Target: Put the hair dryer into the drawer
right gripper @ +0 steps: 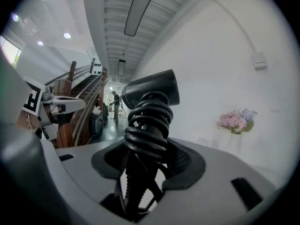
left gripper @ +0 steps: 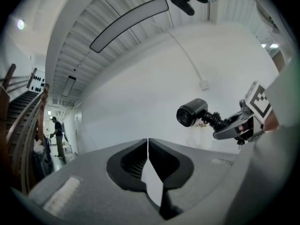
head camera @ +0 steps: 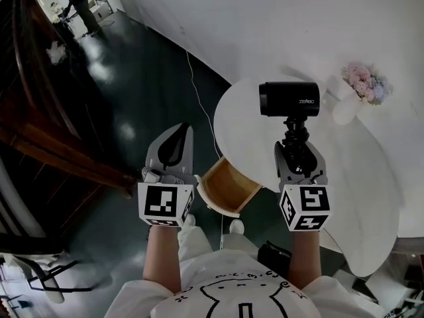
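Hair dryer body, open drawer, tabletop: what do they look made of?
Black barrel-shaped hair dryer: likely matte plastic, dull even sheen. Open light-brown drawer: looks like wood, bare tan inside. White round tabletop: smooth, painted or laminate; unclear which.

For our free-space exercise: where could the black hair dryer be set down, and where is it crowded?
Free: the open wooden drawer, bare inside, and the white round tabletop between its near edge and the pink flowers in a white vase. Crowded: only that corner.
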### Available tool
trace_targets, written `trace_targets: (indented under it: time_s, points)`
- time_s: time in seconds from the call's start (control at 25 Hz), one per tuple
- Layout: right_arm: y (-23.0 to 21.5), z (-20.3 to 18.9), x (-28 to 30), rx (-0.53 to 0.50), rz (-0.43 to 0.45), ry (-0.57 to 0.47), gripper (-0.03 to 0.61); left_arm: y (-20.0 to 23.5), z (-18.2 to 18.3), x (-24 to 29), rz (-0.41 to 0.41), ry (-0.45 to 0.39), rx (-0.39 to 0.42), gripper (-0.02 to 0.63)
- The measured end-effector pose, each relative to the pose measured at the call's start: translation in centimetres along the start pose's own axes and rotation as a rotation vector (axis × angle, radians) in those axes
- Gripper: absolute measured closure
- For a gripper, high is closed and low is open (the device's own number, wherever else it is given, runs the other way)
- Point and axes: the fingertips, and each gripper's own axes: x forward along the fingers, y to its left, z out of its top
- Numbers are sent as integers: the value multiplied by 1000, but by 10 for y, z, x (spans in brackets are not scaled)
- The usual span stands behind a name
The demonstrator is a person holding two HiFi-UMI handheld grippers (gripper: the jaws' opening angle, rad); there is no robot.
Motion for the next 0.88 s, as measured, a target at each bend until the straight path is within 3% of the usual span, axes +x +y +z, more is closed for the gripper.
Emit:
trace_targets:
  time_s: [0.36,0.88]
  points:
    - [5,-17,3,63,-197,51,373,-2,-19,53,-243,-28,-20,594]
    - [85,-51,-24,148,-449,143,373,8,-60,50,-573,-29,-76,594]
